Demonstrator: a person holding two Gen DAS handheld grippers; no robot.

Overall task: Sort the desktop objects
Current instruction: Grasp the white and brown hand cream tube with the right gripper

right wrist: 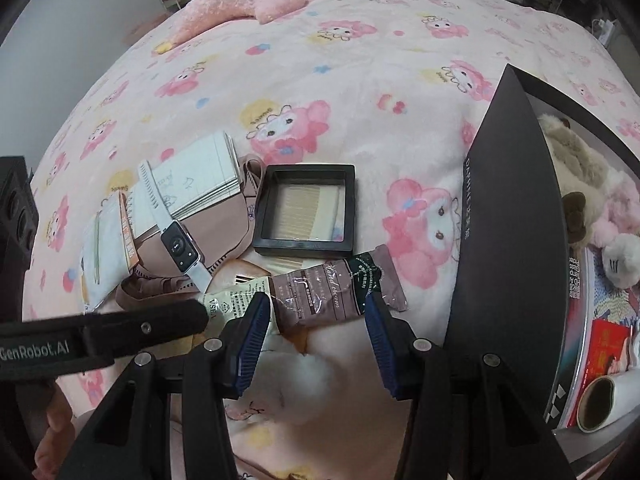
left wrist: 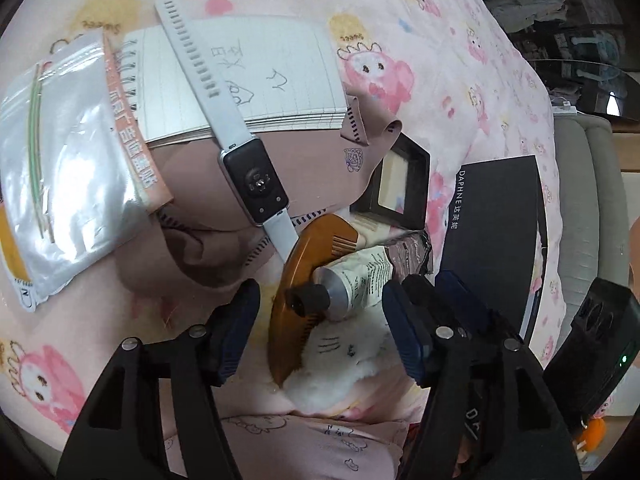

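Left gripper open, jaws straddling cream tube lying across brown comb on bed. Close on tube body only (comb beneath may snag). Right gripper open, empty, above brown sachet.

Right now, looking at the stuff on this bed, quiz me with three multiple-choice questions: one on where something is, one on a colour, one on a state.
1. Where does the smartwatch lie?
A. across the notebook and pink pouch
B. inside the black box
C. on the pillow

2. What colour is the comb?
A. green
B. amber brown
C. white

3. How does the left gripper stand?
A. clamped on the watch
B. open around the cream tube's cap
C. shut and empty

Answers: 1 A, its strap crosses the notebook page; 2 B, glossy brown body; 3 B, both pads stand clear of the tube.
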